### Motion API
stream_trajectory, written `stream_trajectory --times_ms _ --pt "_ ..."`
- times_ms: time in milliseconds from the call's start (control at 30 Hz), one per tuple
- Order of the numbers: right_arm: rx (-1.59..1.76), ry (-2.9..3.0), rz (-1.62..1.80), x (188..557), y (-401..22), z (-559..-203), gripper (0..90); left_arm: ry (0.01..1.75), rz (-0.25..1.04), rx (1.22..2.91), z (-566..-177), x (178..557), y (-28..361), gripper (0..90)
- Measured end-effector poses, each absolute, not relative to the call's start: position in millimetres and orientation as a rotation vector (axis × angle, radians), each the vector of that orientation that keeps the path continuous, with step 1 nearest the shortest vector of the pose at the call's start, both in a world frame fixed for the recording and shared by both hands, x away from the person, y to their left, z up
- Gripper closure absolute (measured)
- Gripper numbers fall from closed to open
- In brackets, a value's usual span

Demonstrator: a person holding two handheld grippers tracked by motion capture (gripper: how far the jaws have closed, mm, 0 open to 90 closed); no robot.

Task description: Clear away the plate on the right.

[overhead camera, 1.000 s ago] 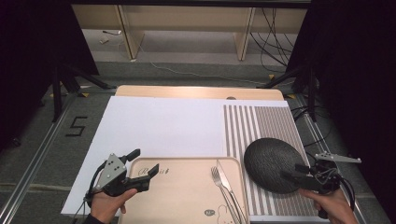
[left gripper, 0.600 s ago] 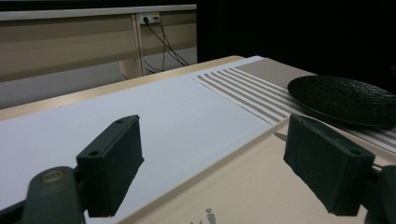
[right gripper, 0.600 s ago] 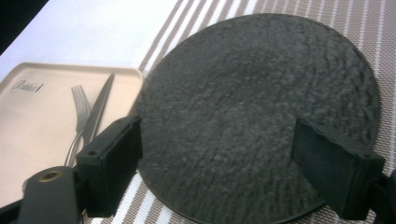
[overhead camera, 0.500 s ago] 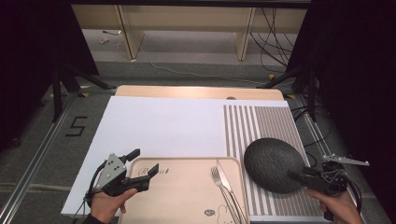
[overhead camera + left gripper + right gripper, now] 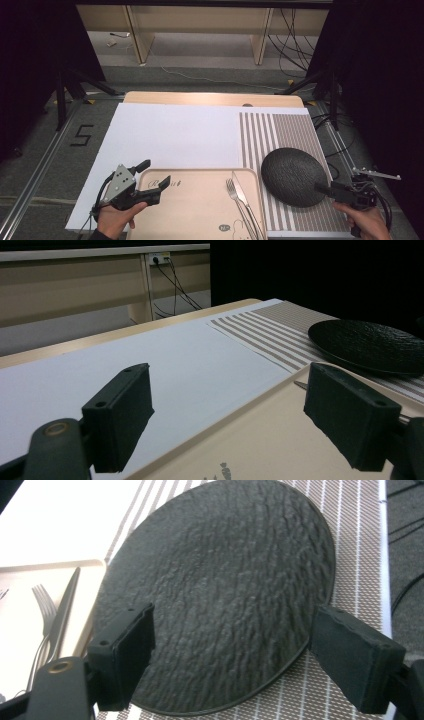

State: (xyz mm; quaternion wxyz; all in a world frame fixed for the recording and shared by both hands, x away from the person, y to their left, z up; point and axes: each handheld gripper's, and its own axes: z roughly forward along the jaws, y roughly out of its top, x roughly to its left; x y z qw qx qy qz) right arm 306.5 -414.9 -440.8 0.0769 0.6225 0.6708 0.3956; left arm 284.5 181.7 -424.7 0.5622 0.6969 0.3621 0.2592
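Your right gripper (image 5: 325, 189) hovers with its jaws spread wide at the near edge of the black textured plate (image 5: 293, 175), gripping nothing. The plate lies flat on the striped placemat (image 5: 280, 131), just right of the beige tray (image 5: 200, 210) holding a fork (image 5: 236, 196) and knife (image 5: 245, 197). Your left gripper (image 5: 154, 176) is also spread wide, hovering over the tray's left corner.

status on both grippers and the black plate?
Right gripper open, jaws either side of the black plate near rim, no grip. Plate on striped mat. Left gripper open over tray. Nothing blocking.
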Motion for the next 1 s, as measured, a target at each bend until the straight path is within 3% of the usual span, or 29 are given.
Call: stream_trajectory --times_ms 1000 --pt "2.084 2.022 1.245 322 -430 -469 26.7 0.853 0.609 1.646 -426 285 181 18.6"
